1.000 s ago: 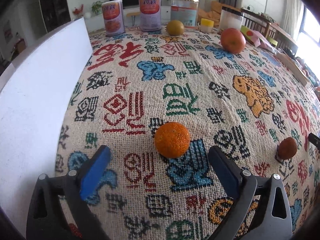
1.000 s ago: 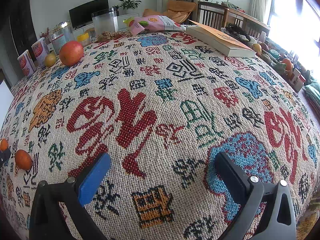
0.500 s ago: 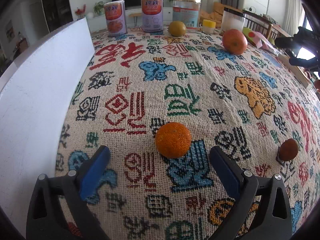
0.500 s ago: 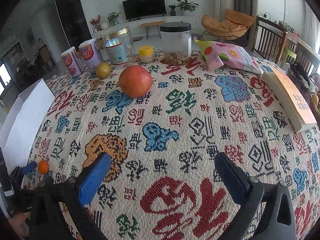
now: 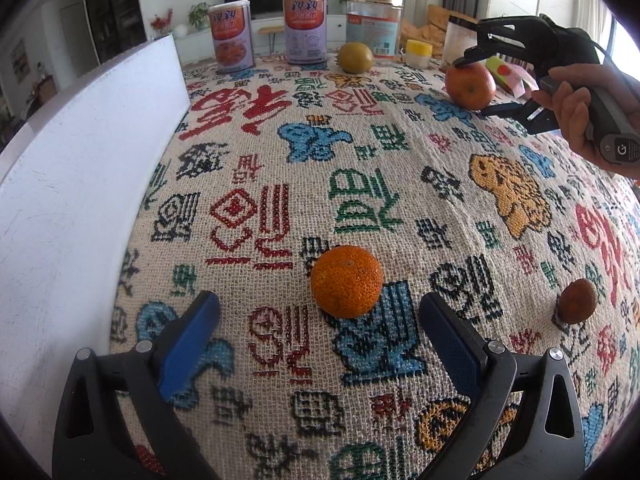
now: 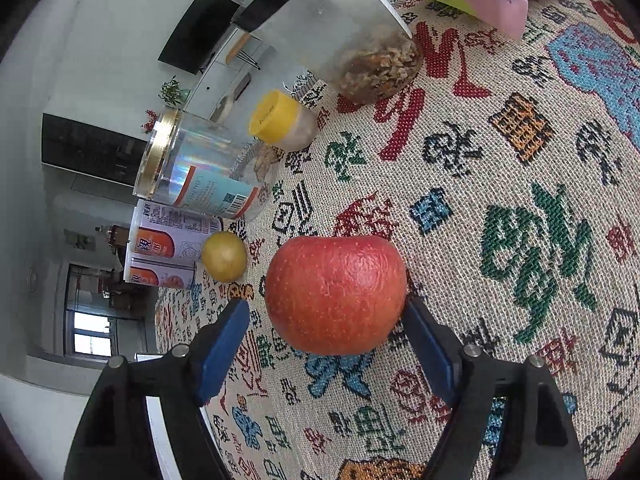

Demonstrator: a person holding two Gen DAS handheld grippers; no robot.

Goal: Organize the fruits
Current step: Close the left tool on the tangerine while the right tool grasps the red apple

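The right hand-held gripper (image 6: 326, 354) straddles the red apple (image 6: 335, 294) on the patterned cloth of the surface (image 6: 520, 208); its jaws have just been closing, the right pad touches the apple's side and the left pad stands just clear, so it is not yet gripped. The left hand-held gripper (image 5: 318, 344) hangs wide apart and empty just short of the orange (image 5: 346, 281). A smaller dark fruit (image 5: 577, 301) lies off to the right, and a yellow-green fruit (image 6: 224, 256) sits beside the cans (image 6: 168, 254).
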